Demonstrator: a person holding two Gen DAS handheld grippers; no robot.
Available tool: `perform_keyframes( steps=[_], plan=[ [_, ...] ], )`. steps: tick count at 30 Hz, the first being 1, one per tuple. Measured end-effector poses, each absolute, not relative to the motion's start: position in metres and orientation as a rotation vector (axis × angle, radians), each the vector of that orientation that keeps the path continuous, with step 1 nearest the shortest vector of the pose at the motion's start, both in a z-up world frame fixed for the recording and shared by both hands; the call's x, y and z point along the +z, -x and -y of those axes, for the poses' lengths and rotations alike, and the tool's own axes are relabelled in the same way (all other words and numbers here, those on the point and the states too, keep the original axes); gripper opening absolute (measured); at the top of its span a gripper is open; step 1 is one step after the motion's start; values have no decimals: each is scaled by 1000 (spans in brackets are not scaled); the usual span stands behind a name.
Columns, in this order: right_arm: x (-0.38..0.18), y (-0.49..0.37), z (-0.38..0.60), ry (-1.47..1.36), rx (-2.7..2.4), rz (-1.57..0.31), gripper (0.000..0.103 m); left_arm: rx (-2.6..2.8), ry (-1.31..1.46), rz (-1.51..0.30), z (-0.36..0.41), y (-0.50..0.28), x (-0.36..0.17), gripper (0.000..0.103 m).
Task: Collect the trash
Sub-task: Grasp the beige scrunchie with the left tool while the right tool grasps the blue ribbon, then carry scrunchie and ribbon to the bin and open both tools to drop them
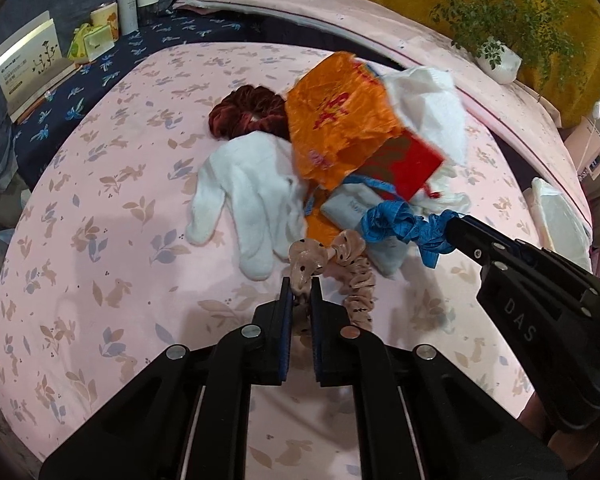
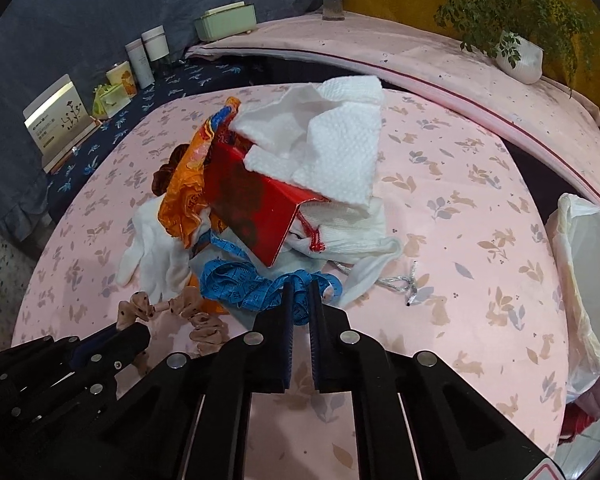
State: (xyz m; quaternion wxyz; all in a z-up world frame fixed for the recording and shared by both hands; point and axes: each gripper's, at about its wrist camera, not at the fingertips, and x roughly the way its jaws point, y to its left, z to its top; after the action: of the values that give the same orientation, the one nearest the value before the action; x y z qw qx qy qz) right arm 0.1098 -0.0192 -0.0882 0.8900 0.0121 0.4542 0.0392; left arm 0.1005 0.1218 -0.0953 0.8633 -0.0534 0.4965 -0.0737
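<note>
- On the pink cloth with rabbit print (image 1: 100, 208), the trash pile lies at the centre: an orange wrapper (image 1: 336, 120), a red box (image 2: 256, 204) and a white paper towel (image 2: 332, 148) resting on top of the box.
- The left gripper (image 1: 300, 292) is closed on a beige dotted scrunchie (image 1: 320, 264) at 6 o'clock of the pile.
- The right gripper (image 2: 300, 296) is closed on a blue measuring tape (image 2: 244, 280), which lies bunched at 5 o'clock of the pile, just under the red box.
- A white glove (image 1: 244, 196) lies at 9 o'clock of the pile, touching the wrapper; a dark red scrunchie (image 1: 248, 112) is at 11 o'clock.
- A white bag (image 2: 580, 280) stands open at 3 o'clock, at the edge of the cloth.
</note>
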Motion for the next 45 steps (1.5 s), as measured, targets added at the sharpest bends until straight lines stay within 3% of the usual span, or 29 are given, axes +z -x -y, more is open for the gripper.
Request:
perform_keyframes(
  steps=[18, 33, 45],
  plan=[
    [-21, -55, 149, -100, -159, -796, 6, -348, 6, -916, 2, -75, -26, 8],
    [-27, -25, 284, -190, -416, -782, 6, -547, -80, -877, 133, -72, -8, 8],
    [-43, -29, 337, -227, -485, -800, 6, -670, -91, -872, 207, -91, -11, 8]
  ],
)
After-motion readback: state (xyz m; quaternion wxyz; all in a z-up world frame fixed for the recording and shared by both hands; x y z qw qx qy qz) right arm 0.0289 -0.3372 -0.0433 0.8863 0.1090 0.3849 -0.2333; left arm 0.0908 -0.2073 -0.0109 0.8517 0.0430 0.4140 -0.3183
